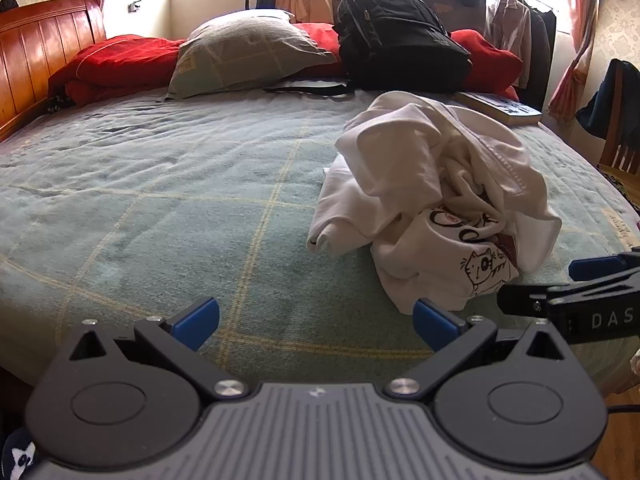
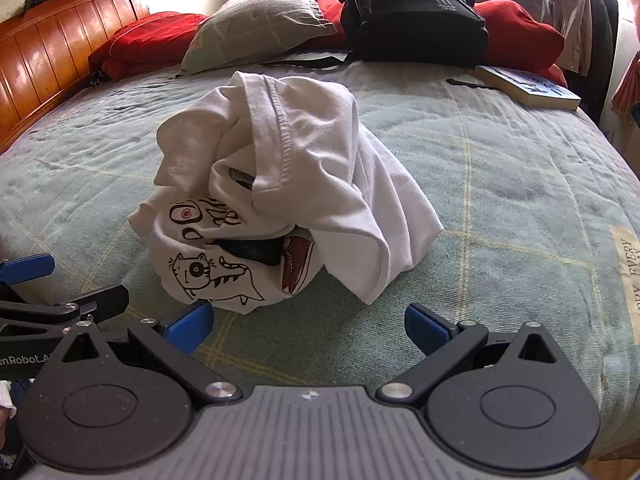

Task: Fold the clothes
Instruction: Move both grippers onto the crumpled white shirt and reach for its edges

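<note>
A white T-shirt (image 1: 436,200) (image 2: 280,184) with black cartoon cat drawings lies crumpled in a heap on the green checked bedspread (image 1: 160,208) (image 2: 500,184). My left gripper (image 1: 316,322) hovers low over the bed's near edge, open and empty, with the heap ahead and to its right. Directly in front of the shirt, my right gripper (image 2: 308,326) stands open, its left blue pad (image 2: 190,326) close to the cloth's near edge. In the left wrist view the right gripper (image 1: 576,284) shows at the right edge; in the right wrist view the left gripper (image 2: 48,280) shows at the left edge.
At the bed's far side sit a black backpack (image 1: 400,40) (image 2: 412,12), a grey pillow (image 1: 244,52) (image 2: 256,20), red bedding (image 1: 120,64) and a book (image 1: 500,108) (image 2: 528,88). A wooden headboard (image 1: 36,52) stands left. A chair with clothing (image 1: 616,112) stands right.
</note>
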{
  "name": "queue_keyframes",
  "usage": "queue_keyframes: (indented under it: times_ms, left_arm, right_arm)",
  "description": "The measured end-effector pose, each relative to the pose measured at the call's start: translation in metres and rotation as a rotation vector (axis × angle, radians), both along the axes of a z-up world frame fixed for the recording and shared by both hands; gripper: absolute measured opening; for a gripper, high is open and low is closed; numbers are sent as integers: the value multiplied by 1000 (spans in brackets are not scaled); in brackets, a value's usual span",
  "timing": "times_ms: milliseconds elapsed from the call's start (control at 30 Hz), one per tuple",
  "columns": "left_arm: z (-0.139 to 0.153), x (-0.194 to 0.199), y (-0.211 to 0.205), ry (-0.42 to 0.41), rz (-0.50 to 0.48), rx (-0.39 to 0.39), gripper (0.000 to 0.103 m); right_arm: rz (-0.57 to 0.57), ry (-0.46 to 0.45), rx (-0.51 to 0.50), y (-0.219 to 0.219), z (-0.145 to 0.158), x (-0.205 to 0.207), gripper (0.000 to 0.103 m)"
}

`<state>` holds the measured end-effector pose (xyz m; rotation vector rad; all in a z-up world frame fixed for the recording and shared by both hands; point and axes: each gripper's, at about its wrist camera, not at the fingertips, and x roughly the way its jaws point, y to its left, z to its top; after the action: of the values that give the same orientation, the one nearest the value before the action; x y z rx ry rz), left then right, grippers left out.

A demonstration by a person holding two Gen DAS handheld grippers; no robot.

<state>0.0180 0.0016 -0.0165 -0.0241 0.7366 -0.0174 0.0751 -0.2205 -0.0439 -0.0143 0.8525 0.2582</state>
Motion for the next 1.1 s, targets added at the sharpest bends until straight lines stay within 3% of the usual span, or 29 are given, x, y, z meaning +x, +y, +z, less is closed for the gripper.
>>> queue_keyframes:
  times_ms: [400, 533, 633, 767, 1100]
  left_arm:
    - [7, 10, -5, -14, -56, 22, 102]
    - [7, 14, -4, -46, -119, 40, 102]
    - [5, 18, -4, -66, -178, 80, 102]
    - [5, 22, -3, -72, -235, 135, 102]
    - [34, 41, 1, -102, -331, 60, 102]
  right_arm:
    - [50, -61, -33, -18, 10, -1, 103]
    - [131, -166, -39, -22, 13, -5, 103]
    - [227, -226, -111, -16, 13, -7, 103]
    - [292, -252, -169, -13, 16, -5, 103]
    - [276, -222, -226, -22, 19, 16, 97]
